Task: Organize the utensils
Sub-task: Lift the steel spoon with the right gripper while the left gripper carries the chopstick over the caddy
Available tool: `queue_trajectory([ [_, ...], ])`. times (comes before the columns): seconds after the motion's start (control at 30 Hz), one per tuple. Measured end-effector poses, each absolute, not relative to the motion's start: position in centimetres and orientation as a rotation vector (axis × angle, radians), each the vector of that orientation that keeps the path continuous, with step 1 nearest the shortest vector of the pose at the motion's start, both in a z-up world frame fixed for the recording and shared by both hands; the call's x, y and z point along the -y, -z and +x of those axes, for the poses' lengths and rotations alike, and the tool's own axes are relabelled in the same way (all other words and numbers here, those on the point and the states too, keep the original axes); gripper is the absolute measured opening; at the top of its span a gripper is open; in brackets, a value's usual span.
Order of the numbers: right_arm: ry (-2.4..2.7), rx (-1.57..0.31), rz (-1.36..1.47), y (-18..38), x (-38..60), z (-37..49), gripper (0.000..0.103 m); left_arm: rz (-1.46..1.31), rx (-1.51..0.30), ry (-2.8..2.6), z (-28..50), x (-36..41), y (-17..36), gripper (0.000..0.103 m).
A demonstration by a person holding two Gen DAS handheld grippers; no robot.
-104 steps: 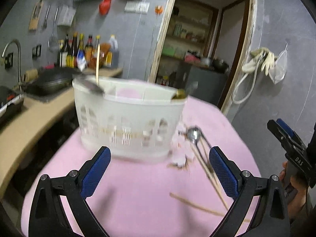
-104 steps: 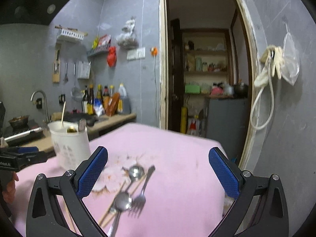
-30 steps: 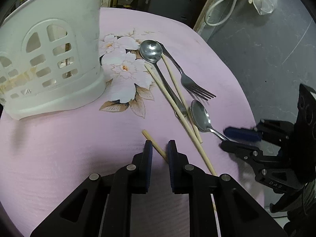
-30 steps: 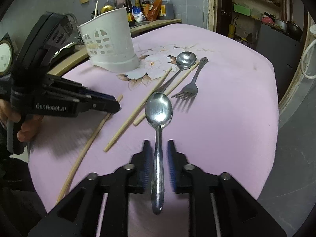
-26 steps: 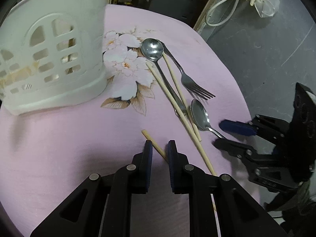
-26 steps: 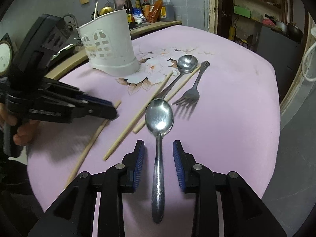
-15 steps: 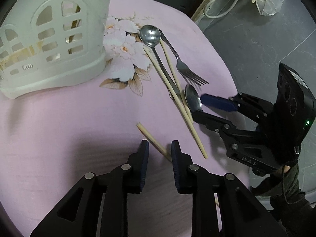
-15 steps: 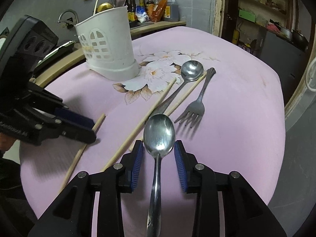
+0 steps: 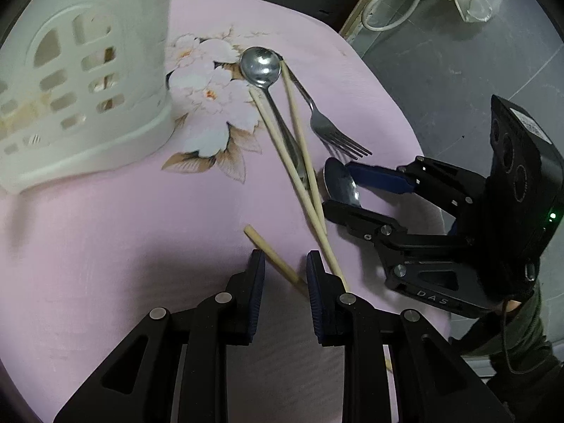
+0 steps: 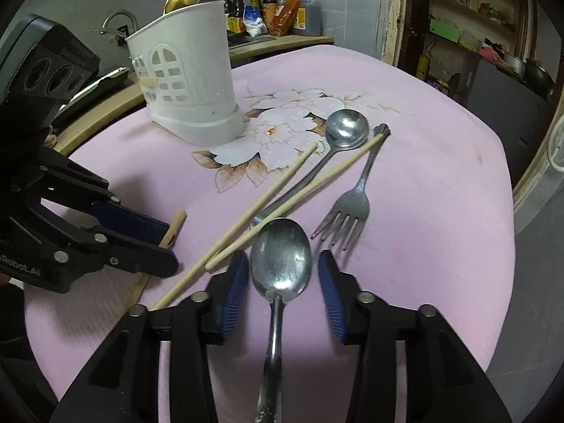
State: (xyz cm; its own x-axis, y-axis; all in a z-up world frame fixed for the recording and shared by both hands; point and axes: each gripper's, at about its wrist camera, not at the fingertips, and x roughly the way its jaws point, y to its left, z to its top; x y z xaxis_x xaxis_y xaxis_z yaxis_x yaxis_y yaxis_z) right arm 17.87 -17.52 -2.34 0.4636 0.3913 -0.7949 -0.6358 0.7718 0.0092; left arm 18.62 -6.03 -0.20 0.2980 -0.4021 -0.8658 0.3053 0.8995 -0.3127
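Note:
A steel spoon [image 10: 273,335] lies on the pink cloth, its bowl [image 9: 340,179] between the pads of my right gripper [image 10: 282,257], which stands open around it; I see a thin gap on each side. My left gripper [image 9: 284,257] is open too, straddling a lone wooden chopstick [image 9: 262,245] that lies flat near the table's front. In the right wrist view the left gripper [image 10: 169,246] sits at the left, over that chopstick [image 10: 176,225]. The white slotted utensil holder [image 10: 187,81] stands upright at the back left, with a ladle and spoon in it.
Two more chopsticks [image 10: 282,183] lie crossed over a round-bowled spoon [image 10: 347,128], and a fork [image 10: 352,208] lies just right of them. The cloth's right edge [image 10: 507,211] drops off to grey floor. A counter with bottles [image 10: 278,10] stands behind the holder [image 9: 81,98].
Both grippers' jaws have widened a little. My right gripper has slid forward along the spoon, so the bowl is now between its pads. The left gripper has stayed over the chopstick.

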Motion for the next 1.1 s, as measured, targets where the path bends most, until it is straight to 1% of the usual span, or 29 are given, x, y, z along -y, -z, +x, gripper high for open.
queue_trajectory([
  [0.2,-0.643,-0.891,-0.312,2.2,17.9,17.6,0.032,-0.024,-1.137,0.469,18.5,6.9,0.3,0.019],
  [0.3,-0.636,-0.886,-0.308,2.3,17.7,17.7,0.036,-0.003,-1.154,0.484,19.0,7.2,0.3,0.019],
  [0.43,-0.633,-0.883,-0.3,2.5,17.7,17.7,0.036,-0.003,-1.176,0.484,19.3,7.1,0.1,0.019],
  [0.47,-0.629,-0.879,-0.295,2.5,17.7,17.7,0.032,-0.002,-1.173,0.474,19.3,7.3,0.1,0.018],
  [0.57,-0.616,-0.858,-0.294,2.4,17.8,17.4,0.031,-0.009,-1.127,0.449,18.7,7.4,0.0,0.012],
  [0.63,-0.613,-0.83,-0.295,2.1,17.9,16.8,0.031,-0.079,-1.116,0.457,18.6,6.8,0.1,0.009],
  [0.67,-0.611,-0.816,-0.292,1.9,18.0,16.6,0.031,-0.119,-1.116,0.464,18.7,6.2,0.2,0.004],
  [0.7,-0.609,-0.797,-0.284,1.6,18.2,16.3,0.031,-0.151,-1.113,0.47,18.6,5.6,0.2,0.002],
  [0.73,-0.608,-0.782,-0.275,1.4,18.4,16.1,0.031,-0.162,-1.104,0.467,18.4,5.3,0.1,0.002],
  [0.87,-0.598,-0.692,-0.231,-0.1,19.0,14.8,0.031,-0.213,-1.02,0.471,17.1,3.7,-1.2,0.002],
  [1.1,-0.573,-0.518,-0.193,-2.5,18.8,12.7,0.031,-0.252,-0.769,0.474,14.4,2.1,-4.8,0.002],
])
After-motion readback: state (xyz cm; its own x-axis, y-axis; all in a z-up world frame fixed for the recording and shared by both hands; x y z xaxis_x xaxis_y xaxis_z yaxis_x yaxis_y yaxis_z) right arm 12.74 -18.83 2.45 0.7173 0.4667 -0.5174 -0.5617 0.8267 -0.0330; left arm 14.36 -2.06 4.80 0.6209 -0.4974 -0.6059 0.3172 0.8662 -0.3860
